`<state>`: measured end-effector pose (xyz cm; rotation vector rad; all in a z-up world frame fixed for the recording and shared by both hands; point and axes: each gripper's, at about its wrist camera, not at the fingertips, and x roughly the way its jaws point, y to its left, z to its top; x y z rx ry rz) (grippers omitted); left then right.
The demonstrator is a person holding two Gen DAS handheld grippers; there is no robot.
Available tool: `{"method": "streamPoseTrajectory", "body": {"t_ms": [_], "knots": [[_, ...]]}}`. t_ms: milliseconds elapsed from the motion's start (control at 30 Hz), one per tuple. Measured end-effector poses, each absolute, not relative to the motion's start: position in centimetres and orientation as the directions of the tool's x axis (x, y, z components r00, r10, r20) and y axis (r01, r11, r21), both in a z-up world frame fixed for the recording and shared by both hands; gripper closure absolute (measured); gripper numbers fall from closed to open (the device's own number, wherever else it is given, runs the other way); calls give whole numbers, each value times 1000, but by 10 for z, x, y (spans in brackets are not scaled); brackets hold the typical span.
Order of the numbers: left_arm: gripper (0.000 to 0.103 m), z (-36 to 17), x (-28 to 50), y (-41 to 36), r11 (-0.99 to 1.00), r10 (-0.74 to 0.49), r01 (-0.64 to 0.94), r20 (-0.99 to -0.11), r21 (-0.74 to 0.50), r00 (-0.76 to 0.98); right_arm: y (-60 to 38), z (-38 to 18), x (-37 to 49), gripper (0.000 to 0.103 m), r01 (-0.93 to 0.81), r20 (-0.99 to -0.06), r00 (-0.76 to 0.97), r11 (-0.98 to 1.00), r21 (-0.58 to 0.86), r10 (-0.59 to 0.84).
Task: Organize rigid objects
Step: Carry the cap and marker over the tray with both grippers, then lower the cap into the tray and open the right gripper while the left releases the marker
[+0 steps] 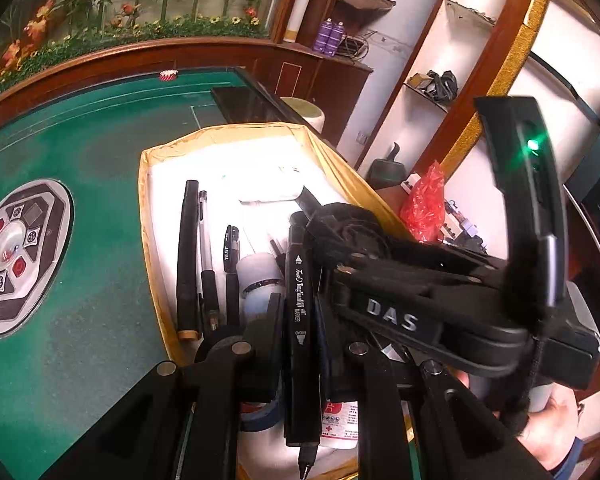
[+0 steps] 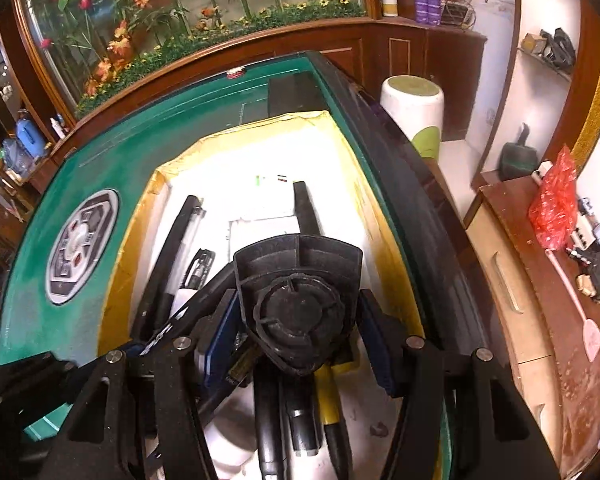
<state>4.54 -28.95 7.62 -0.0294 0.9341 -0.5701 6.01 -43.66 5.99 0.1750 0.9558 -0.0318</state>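
– Presently, what does each tool hold?

– The left gripper (image 1: 300, 344) has its jaws nearly closed on a slim black art marker (image 1: 298, 280), gripped mid-barrel with the tip pointing to the bottom of the frame. The right gripper (image 2: 298, 340) has its jaws about half open, blue pads pressed against both sides of a black fan-shaped piece (image 2: 300, 264) with a round knob.

– Where do these items sit?

– Both are over the yellow-rimmed tray (image 1: 152, 200), which rests on the green worktop (image 1: 80, 160). The marker is at lower centre of the left view and the fan-shaped piece at centre of the right view.

– Why are they held this way?

– In my judgement, the marker is kept parallel to the row of pens (image 1: 188, 260) lying left of it in the tray, so it can join that line. The wider piece is clamped by its flanks, probably to keep it clear of the pens. Whether either item touches the tray floor cannot be determined.
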Motion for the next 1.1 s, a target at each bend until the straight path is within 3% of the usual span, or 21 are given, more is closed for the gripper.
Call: {"method": "streamPoseTrajectory", "body": {"t_ms": [67, 200, 367, 667, 1100], "knots": [[89, 77, 41, -291, 855, -465, 460, -746, -240, 476, -434, 59, 59, 45, 108, -814, 580, 986, 124, 38], [86, 78, 31, -290, 858, -461, 467, -727, -216, 509, -432, 60, 57, 35, 120, -804, 594, 986, 118, 24], [62, 82, 20, -290, 880, -409, 454, -713, -142, 570, -429, 65, 46, 32, 142, -788, 616, 982, 124, 11], [43, 87, 2, -293, 886, -381, 459, -665, -64, 642, -434, 77, 15, 29, 172, -759, 651, 973, 156, 6], [27, 95, -29, -285, 884, -369, 468, -601, 9, 709, -431, 87, -24, 22, 201, -724, 689, 965, 170, -16]]}}
